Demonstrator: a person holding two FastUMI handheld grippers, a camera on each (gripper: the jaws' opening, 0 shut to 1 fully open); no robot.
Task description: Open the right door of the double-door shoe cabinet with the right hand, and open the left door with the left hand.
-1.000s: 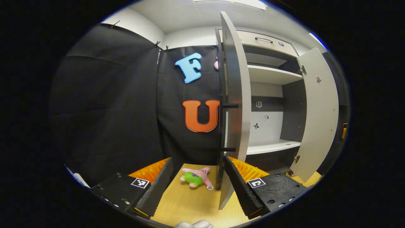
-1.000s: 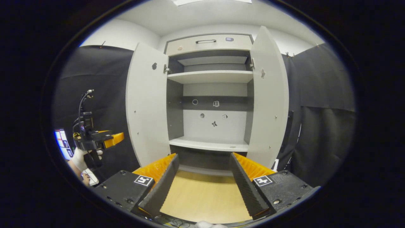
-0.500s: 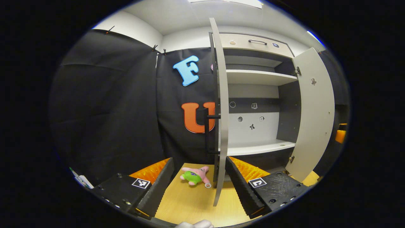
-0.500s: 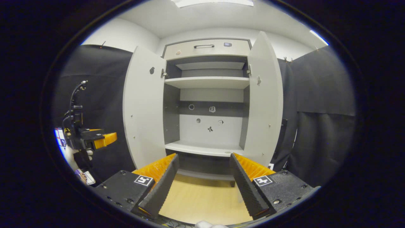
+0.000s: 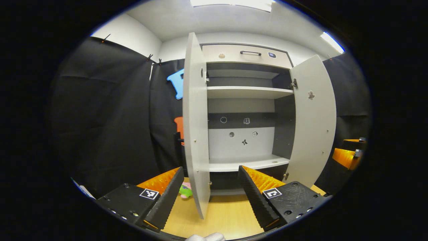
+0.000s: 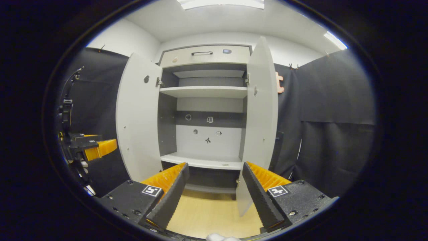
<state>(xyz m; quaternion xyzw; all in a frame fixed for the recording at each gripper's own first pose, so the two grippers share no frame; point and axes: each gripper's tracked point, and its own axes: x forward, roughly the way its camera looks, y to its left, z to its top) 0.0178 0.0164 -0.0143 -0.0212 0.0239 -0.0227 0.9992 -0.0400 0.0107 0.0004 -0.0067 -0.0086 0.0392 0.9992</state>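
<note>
Straight ahead of both cameras stands the shoe cabinet (image 6: pixel 204 110), with its 2 doors swung wide toward the viewer and its pale shelves bare. Across the top sits a closed drawer (image 6: pixel 204 54) with a dark handle.

From the left gripper view, the left gripper (image 5: pixel 210 194) shows at the bottom with its jaws spread wide and nothing held between them. The left door (image 5: pixel 195 124) hangs open, its lower edge dropping into the gap between the 2 fingers, farther off than the tips; whether it touches either one cannot be told. A small pink and green plush toy (image 5: pixel 185 190) lies on the wooden surface (image 5: pixel 224 217) just behind that door, partly hidden by it. The right door (image 5: pixel 312 120) stands open at the far right.

From the right gripper view, the right gripper (image 6: pixel 214 192) is likewise wide open and grips nothing. The right door's bottom corner hangs near the right finger, apart from the pads. Far to the left, the other gripper shows beside the open left door.
</note>
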